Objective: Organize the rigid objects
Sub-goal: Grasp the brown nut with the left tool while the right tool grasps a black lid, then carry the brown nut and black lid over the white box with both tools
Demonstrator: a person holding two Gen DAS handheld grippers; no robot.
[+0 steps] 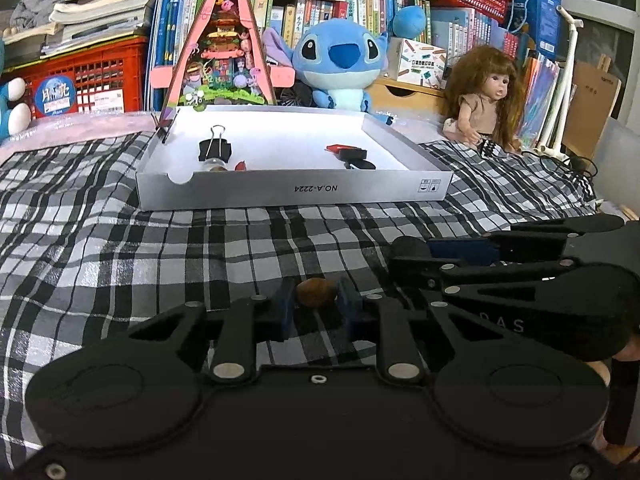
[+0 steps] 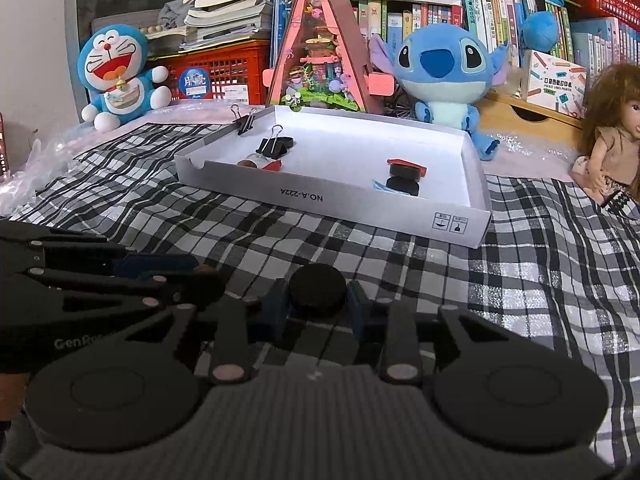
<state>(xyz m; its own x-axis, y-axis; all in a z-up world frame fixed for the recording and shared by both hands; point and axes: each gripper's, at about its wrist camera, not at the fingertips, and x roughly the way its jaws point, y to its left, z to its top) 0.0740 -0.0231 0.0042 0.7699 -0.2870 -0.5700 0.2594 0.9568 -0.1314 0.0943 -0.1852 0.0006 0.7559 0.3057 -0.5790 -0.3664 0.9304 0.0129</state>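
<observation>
The tray (image 1: pixel 296 194) lies on the cloth (image 1: pixel 120 248), far of both grippers, with the doll (image 1: pixel 486 100) to its right and the plush (image 1: pixel 340 64) and the triangular model (image 1: pixel 224 44) behind it. In the tray, a clip (image 1: pixel 215 148) lies left and a disc (image 2: pixel 403 186) right. Near, the left gripper (image 1: pixel 316 304) flanks a nut (image 1: pixel 316 293); the right gripper (image 2: pixel 318 300) flanks a puck (image 2: pixel 317 290).
</observation>
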